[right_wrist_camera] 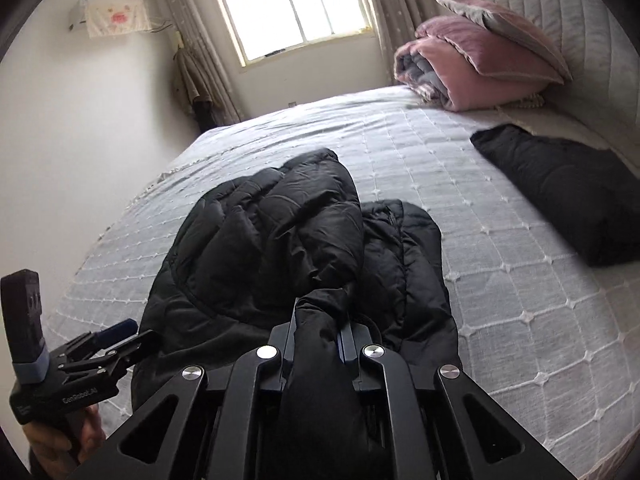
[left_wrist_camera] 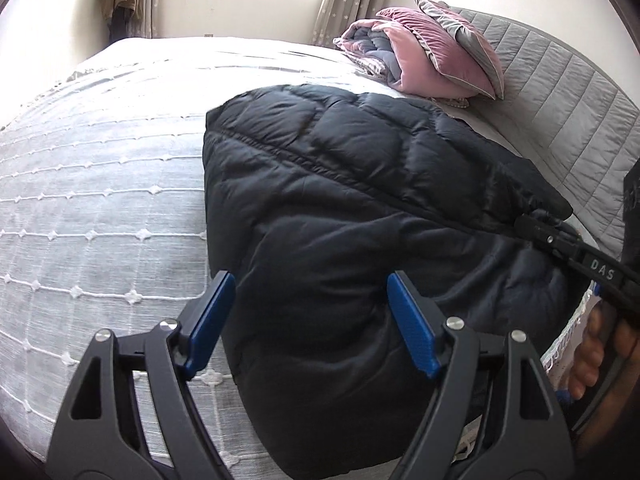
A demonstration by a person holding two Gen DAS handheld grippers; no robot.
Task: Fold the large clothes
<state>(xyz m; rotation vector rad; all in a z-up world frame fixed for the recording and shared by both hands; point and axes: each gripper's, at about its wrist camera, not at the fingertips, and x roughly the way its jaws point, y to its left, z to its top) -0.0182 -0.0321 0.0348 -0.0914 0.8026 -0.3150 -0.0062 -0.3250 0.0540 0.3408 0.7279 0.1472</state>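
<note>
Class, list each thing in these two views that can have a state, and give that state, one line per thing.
black puffer jacket: crumpled on the bed, partly folded, one bunched part gripped
right gripper: shut on the jacket's fabric
left gripper: open, its pads on either side of the jacket
second black garment: folded, lying apart near the headboard
pink quilt: rolled up, pillows on it
curtains: drawn aside
</note>
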